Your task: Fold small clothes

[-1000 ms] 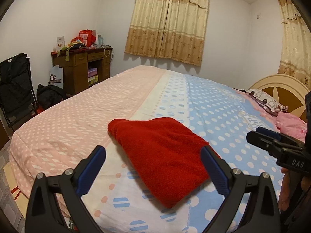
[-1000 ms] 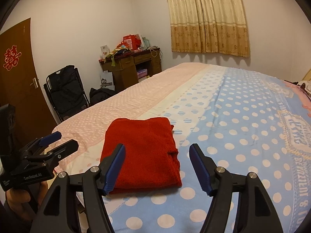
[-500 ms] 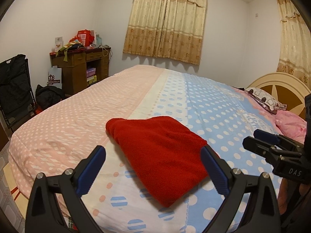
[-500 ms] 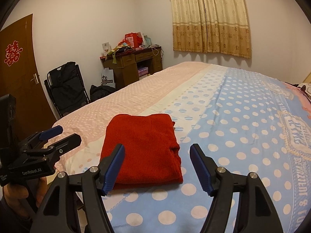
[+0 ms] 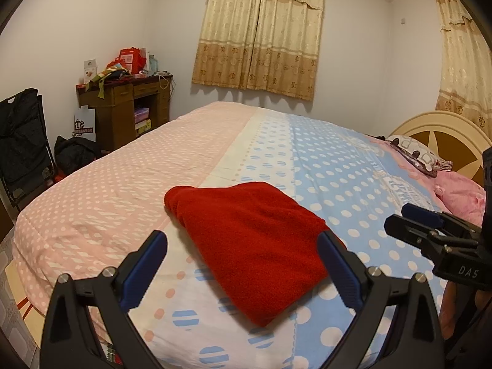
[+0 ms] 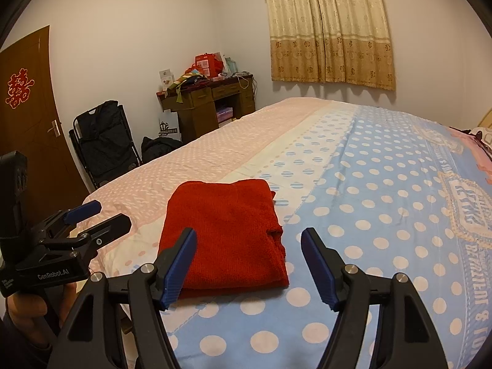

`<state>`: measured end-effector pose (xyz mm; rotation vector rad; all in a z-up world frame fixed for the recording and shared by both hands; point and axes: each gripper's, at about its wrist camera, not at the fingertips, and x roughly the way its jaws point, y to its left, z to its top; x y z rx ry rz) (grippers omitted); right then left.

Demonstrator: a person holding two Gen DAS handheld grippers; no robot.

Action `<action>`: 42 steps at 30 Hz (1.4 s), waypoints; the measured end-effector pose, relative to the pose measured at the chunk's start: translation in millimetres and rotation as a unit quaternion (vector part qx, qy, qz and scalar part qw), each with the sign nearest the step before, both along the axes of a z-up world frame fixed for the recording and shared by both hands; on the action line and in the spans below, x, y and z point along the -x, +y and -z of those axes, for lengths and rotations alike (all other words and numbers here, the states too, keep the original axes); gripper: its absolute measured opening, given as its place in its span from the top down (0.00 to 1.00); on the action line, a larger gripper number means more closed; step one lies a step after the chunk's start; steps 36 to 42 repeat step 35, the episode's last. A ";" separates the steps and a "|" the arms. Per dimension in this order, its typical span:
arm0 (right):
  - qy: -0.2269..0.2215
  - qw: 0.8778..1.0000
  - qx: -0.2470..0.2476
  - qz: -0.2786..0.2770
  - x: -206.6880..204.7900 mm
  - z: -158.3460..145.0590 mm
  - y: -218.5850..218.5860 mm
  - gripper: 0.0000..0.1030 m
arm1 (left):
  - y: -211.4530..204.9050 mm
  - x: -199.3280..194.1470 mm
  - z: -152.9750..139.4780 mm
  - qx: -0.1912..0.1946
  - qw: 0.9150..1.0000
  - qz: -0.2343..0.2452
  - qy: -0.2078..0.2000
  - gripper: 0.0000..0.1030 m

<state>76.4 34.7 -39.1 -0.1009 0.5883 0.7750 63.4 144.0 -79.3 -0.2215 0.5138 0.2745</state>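
A red knitted garment [image 5: 255, 243] [image 6: 227, 233], folded into a flat rectangle, lies on the bed [image 5: 129, 184] [image 6: 384, 215] near its front edge. My left gripper [image 5: 243, 264] hovers just short of it, open, nothing between its blue pads. From the right wrist view that same gripper [image 6: 98, 218] sits at the left, held by a hand. My right gripper [image 6: 249, 264] is open too, above the garment's near right corner, touching nothing. It shows at the right edge of the left wrist view [image 5: 409, 221].
The bedspread is pink with white dots on the left, blue with white dots on the right. Pillows [image 5: 418, 153] and a headboard [image 5: 442, 132] are at the right. A cluttered wooden desk [image 5: 129, 104], a black folding chair [image 6: 104, 141] and a brown door [image 6: 27, 129] stand beyond the bed's left side.
Both views shifted very slightly; the garment lies unmoved and both grippers remain open in about the same place.
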 end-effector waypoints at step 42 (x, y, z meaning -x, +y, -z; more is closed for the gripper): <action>-0.021 0.999 -0.029 0.004 12.4 -8.7 -1.7 0.29 | -0.4 3.1 -6.1 -0.030 0.999 -0.012 -0.012 0.00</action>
